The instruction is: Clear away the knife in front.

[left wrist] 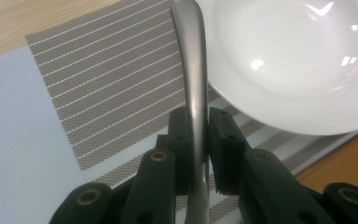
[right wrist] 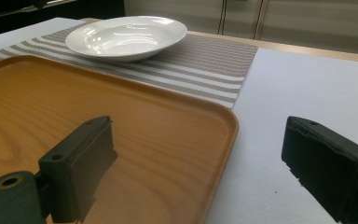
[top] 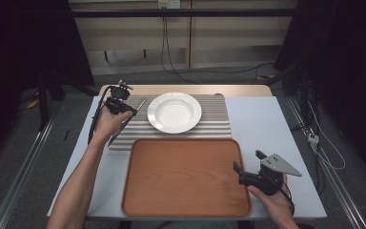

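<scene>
Nearby, white plate (top: 174, 112) and wooden tray (top: 186, 176) hold nothing.

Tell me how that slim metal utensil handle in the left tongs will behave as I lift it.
The slim brushed-metal utensil handle looks rigid, so probably no flex. Its smooth, narrow shaft may slip or pivot between the left tongs, which pinch only its lower part. It looks light.

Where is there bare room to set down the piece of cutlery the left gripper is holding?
The striped placemat is bare left of the white plate, under the left gripper and its metal utensil. The wooden tray is empty throughout. White table right of the mat is free. The right gripper crowds the tray's right edge.
</scene>
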